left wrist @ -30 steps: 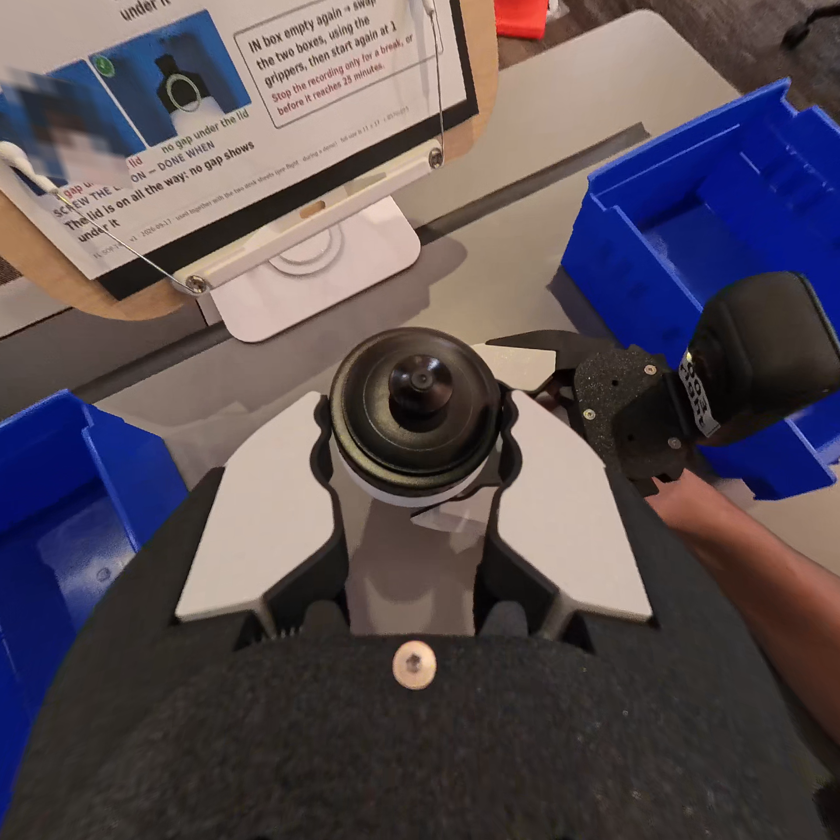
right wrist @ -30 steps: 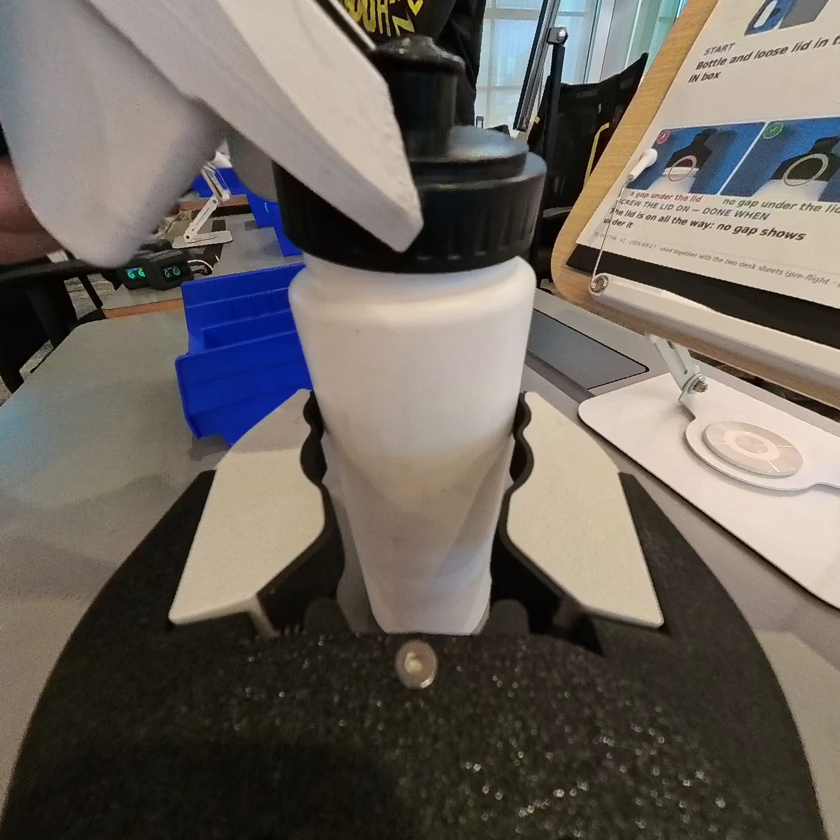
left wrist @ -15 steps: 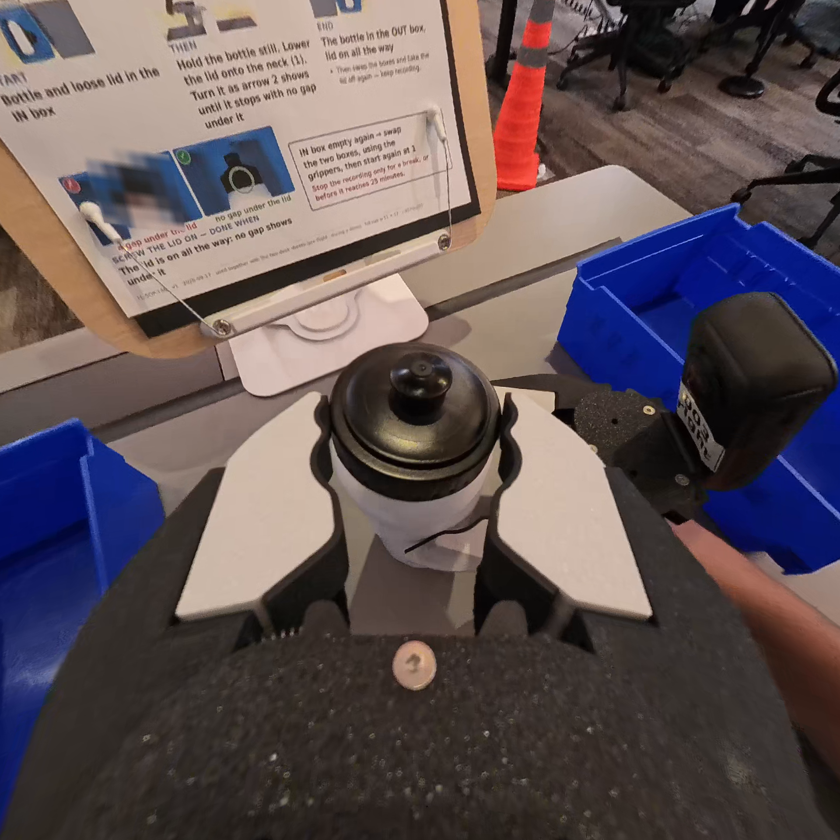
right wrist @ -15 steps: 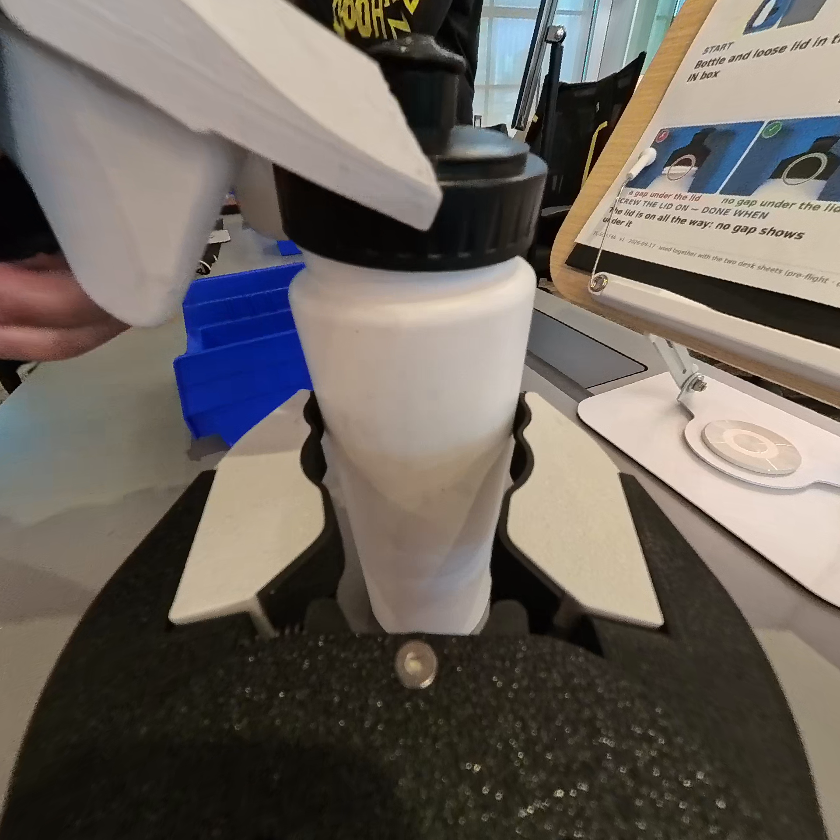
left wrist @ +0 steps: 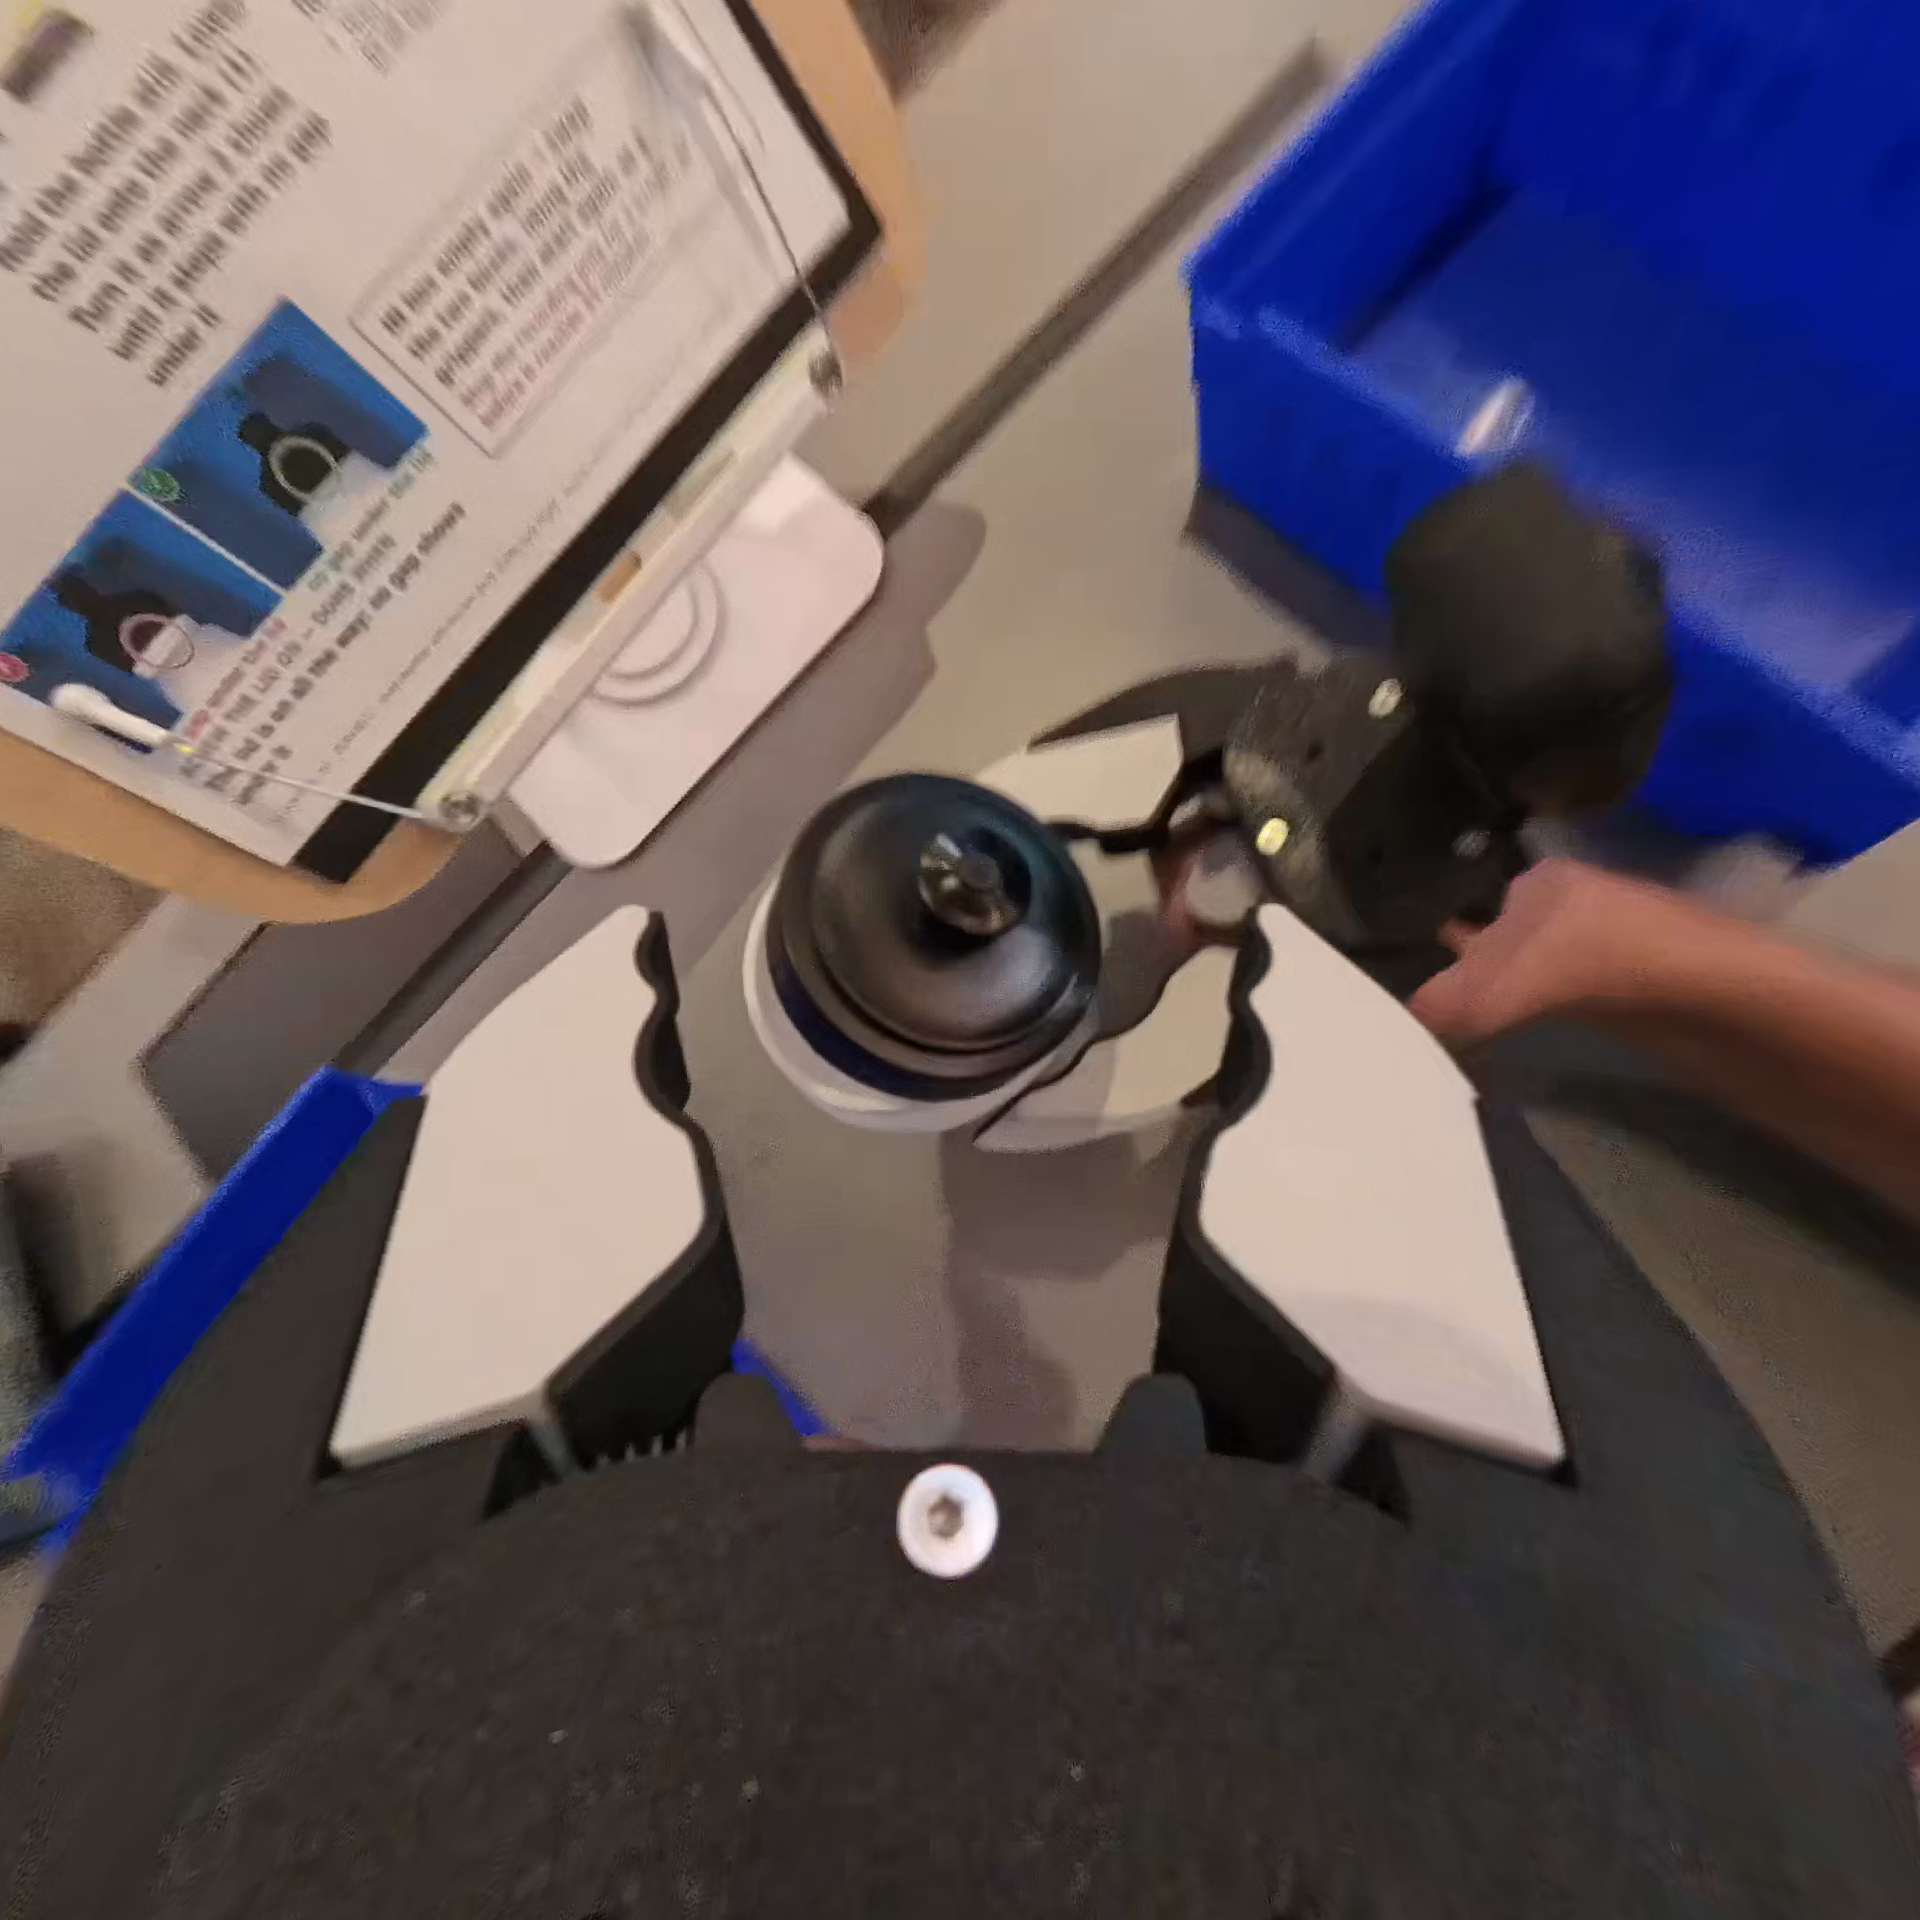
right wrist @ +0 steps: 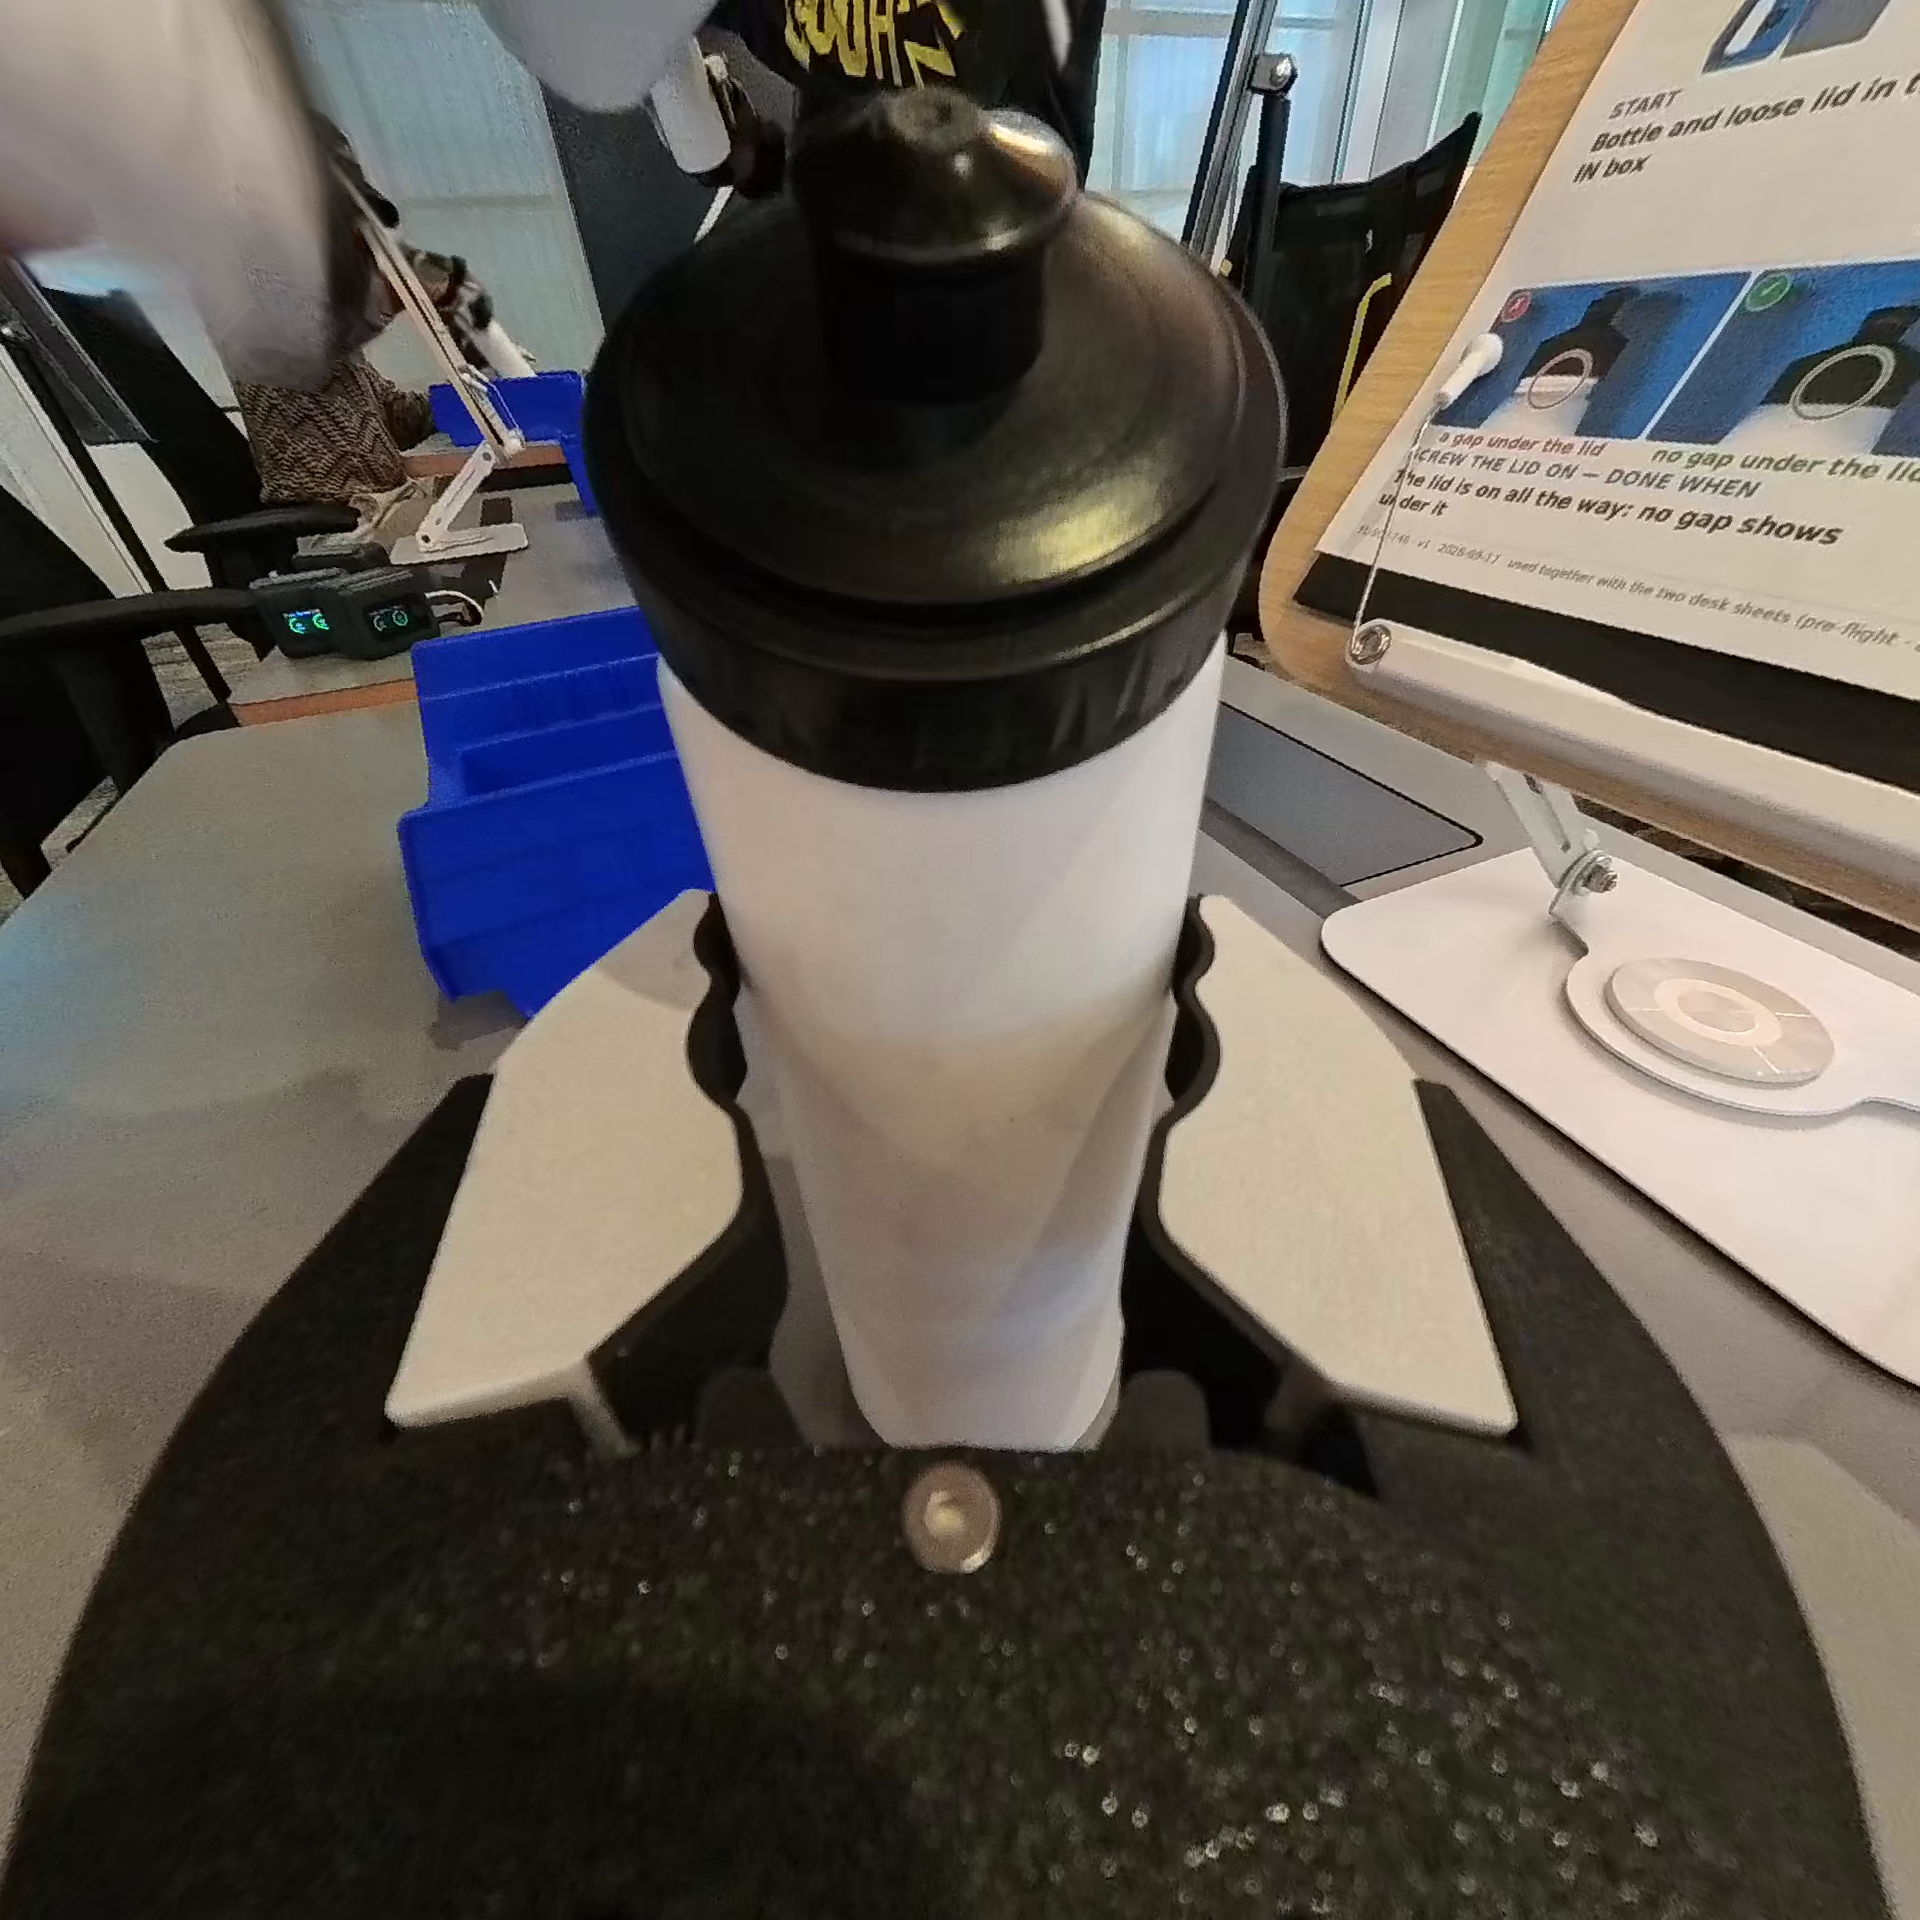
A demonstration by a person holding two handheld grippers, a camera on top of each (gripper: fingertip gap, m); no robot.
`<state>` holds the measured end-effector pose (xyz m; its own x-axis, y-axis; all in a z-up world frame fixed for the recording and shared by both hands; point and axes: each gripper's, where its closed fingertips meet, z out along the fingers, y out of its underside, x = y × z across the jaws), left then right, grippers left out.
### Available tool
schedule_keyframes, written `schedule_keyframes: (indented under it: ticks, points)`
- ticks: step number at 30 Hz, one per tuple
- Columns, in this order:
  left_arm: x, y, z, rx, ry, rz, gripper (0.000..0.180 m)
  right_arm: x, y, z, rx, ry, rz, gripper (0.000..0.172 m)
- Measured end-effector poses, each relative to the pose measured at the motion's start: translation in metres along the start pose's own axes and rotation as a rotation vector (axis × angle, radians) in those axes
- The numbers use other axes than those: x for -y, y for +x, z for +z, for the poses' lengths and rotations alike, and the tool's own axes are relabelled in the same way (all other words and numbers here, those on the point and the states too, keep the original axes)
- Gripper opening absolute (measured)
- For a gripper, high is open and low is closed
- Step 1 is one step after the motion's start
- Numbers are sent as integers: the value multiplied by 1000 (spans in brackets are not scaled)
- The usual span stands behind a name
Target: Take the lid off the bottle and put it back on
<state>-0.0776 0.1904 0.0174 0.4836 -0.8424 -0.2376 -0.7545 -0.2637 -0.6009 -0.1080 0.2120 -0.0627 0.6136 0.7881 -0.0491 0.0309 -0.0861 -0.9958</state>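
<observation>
A white bottle [right wrist: 956,987] with a black spouted lid [right wrist: 935,520] on its neck stands on the grey table. My right gripper [right wrist: 951,935] is shut on the bottle's body, both pads pressed against its sides. In the left wrist view I look down on the lid [left wrist: 935,914] and the bottle's white shoulder [left wrist: 790,1049]. My left gripper [left wrist: 948,935] is open above it, with clear gaps between both pads and the lid. The right gripper [left wrist: 1340,800] shows there at the bottle's right side. The left gripper [right wrist: 156,156] is a white blur at the upper left of the right wrist view.
A blue bin [left wrist: 1558,312] stands at the right and another [left wrist: 187,1226] at the left, also seen behind the bottle [right wrist: 540,810]. An instruction board on a white stand [left wrist: 416,312] rises behind the bottle [right wrist: 1662,416]. A hand [left wrist: 1610,966] holds the right gripper.
My left gripper was shut on the lid; it has opened, let the lid go and lifted away while turning. The lid stays on the bottle. The right gripper keeps its hold.
</observation>
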Motion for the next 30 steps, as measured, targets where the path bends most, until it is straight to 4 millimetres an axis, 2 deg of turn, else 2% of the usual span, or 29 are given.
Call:
schedule_keyframes:
  ticks: [2, 4, 10, 12, 13, 14, 18, 22, 25, 30]
  points:
    - [-11, -4, 7, 115, -106, 147, 103, 0, 0, 0, 0, 0, 0, 80]
    - [-12, -8, 10, 201, -140, 243, 98, 0, 0, 0, 0, 0, 0, 80]
    - [-3, -1, 10, 169, -181, 314, 94, 0, 0, 0, 1, -3, -1, 80]
    - [-5, -1, 13, 145, -218, 330, 84, 0, 0, 0, 1, -2, -1, 80]
    - [-7, -2, 14, 136, -235, 330, 71, 0, 0, 0, 1, -2, -1, 80]
    - [-7, -3, 15, 126, -246, 326, 69, 0, 0, 0, 1, -3, -1, 80]
    - [-7, -6, 14, 81, -263, 302, 68, 0, 0, 0, 1, -5, -3, 80]
    - [1, -13, 6, 50, -206, 253, 68, 0, 0, 0, 1, -4, -1, 80]
    - [7, -19, -2, 4, -149, 180, 68, 0, 0, 0, 1, -4, -1, 80]
    - [6, -23, -6, -122, -96, 10, 68, -1, 0, 0, 1, -5, 0, 80]
